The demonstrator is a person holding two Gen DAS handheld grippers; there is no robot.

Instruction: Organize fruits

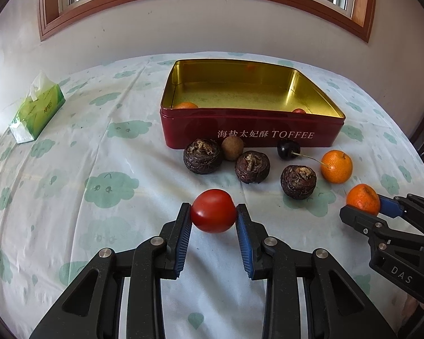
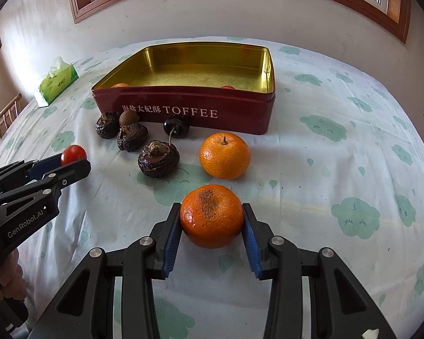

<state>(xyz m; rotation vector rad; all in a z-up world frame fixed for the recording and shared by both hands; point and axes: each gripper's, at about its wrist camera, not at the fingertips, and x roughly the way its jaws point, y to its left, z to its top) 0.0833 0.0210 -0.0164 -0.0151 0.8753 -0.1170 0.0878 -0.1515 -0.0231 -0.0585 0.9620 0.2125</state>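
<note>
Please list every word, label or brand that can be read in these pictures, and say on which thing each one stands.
"海盐太妃酥 TOFFEE": white, front wall of the red tin.
"DAS": body of the right tongs, holding a blemished orange.
"GenRobot.AI": body of the left tongs, holding a red tomato.
Print on the green tissue pack: too blurred to read.

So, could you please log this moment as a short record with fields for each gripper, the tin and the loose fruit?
left gripper: shut on tomato
right gripper: shut on blemished mandarin
toffee tin: open, an orange and a red fruit partly visible behind its near wall
loose on cloth: second mandarin, three water chestnuts, cherry, small brown round fruit
aside: tissue pack
</note>
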